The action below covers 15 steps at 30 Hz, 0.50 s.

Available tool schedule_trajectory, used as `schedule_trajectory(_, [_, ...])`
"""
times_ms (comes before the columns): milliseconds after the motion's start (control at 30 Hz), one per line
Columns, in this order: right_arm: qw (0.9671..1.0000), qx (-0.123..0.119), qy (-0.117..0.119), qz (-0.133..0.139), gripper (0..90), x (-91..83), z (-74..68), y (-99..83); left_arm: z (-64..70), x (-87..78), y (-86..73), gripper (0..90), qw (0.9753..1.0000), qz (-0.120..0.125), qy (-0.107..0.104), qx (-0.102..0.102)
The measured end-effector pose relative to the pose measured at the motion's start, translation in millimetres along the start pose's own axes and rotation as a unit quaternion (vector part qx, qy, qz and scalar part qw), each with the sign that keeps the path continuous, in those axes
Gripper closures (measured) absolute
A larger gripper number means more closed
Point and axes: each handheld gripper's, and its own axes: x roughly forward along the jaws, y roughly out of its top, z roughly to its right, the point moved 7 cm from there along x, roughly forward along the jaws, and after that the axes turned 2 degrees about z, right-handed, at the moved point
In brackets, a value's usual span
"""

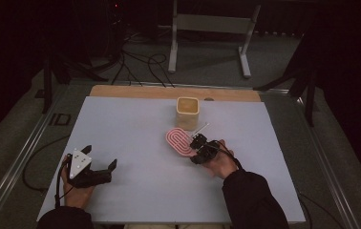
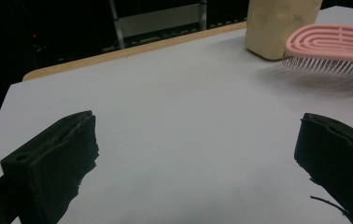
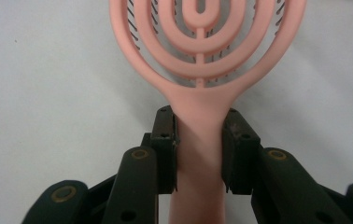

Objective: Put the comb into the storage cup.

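A: We have the brush (image 3: 202,56) clamped by its handle in the right gripper (image 3: 198,154), both jaws pressed flat against the neck just below the head. Its bristles point down at the table (image 1: 131,138).

B: And where does it sit on the table?

A: Right of centre, held a little above the white top, judging by the shadow under the bristles in the left gripper view. Its long axis runs from our right hand (image 1: 219,164) away and to the left, so the head points toward the cup (image 1: 187,112).

B: So the cup lies beyond the head, farther off?

A: Yes, just past the tip and near it, but apart. If the brush is meant for the cup, we judge the move turns on that line: it must rise, tip upright and go in from above.

B: What of the left gripper (image 1: 92,171)?

A: Its jaws stand wide apart, holding nothing, at the near left, well away from both things. The right is far nearer.

B: Anything we can't make out?

A: The lower handle is hidden between the jaws, the cup's inside is too dim to judge, and a thin pale stick (image 1: 201,128) by the brush is unclear.
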Motion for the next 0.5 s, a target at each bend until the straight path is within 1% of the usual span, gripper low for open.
schedule_trajectory(167, [0.9999, 0.002, 0.000, 0.014, 70.0, -5.9, 1.1, 0.4, 0.2, 0.1, 0.0, 0.0, 1.0000, 0.000, 0.000, 0.000])
schedule_trajectory(267, [0.9996, 0.004, 0.000, 0.027, 70.0, -10.2, 2.2, 1.1, 0.1, 0.0, -0.1, 0.0, 1.0000, 0.000, 0.000, 0.000])
schedule_trajectory(333, [0.9995, 0.006, -0.002, 0.031, 70.0, -12.8, 2.8, 1.1, 0.4, 0.1, -0.1, 0.0, 1.0000, 0.000, 0.000, 0.000])
schedule_trajectory(400, [0.9991, 0.007, -0.004, 0.043, 70.0, -16.6, 4.4, 1.2, 0.3, 0.2, -0.3, 0.0, 1.0000, -0.002, 0.000, 0.000])
schedule_trajectory(500, [0.9990, 0.009, -0.004, 0.045, 70.0, -17.6, 4.7, 1.2, 0.3, 0.3, -0.2, 0.0, 1.0000, -0.001, 0.000, 0.000])
